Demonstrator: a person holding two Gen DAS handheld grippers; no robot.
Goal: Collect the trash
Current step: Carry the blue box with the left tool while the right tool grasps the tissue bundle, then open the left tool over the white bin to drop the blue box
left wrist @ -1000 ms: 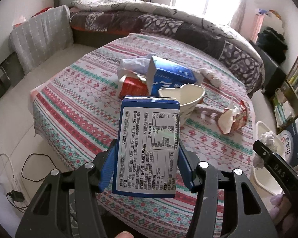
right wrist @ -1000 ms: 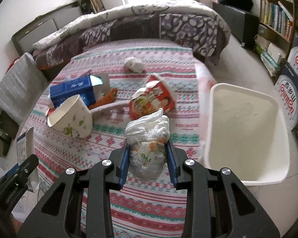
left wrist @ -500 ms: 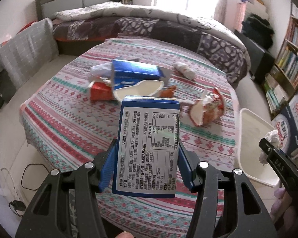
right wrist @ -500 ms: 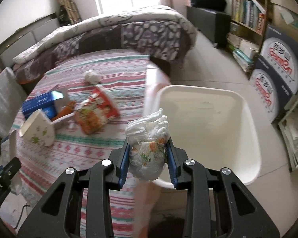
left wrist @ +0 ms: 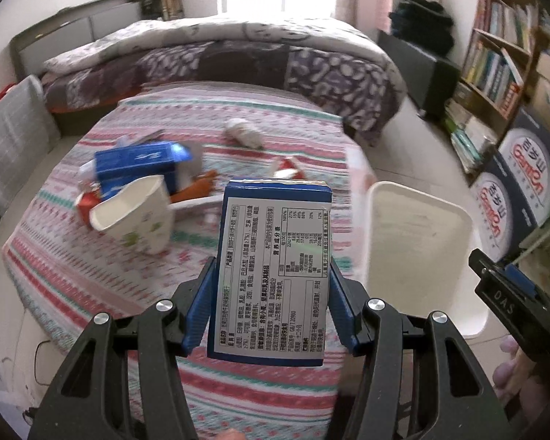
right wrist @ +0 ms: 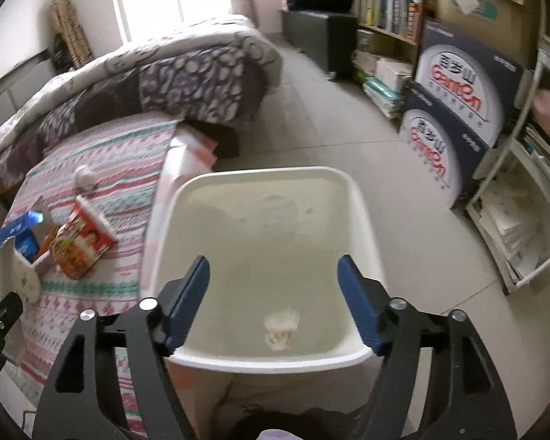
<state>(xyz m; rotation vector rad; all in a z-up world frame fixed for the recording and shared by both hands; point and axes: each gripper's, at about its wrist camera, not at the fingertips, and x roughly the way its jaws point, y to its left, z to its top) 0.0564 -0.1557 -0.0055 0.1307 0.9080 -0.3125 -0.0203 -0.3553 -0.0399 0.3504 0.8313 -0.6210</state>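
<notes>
Left wrist — box [left wrist: 271, 271] upright, long axis vertical.

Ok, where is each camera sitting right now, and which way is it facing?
Left wrist: on the left gripper, looking down across the patterned table; it clamps a blue carton, with the right gripper's tip at the right edge.
Right wrist: on the right gripper, above the white bin; jaws opening, nothing between them, crumpled wad inside.
Shared: bin, table.

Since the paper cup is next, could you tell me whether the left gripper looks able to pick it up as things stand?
Probably not yet: the left gripper is shut on the blue carton, so nothing else fits between its pads. The paper cup itself lies uncovered.
</notes>
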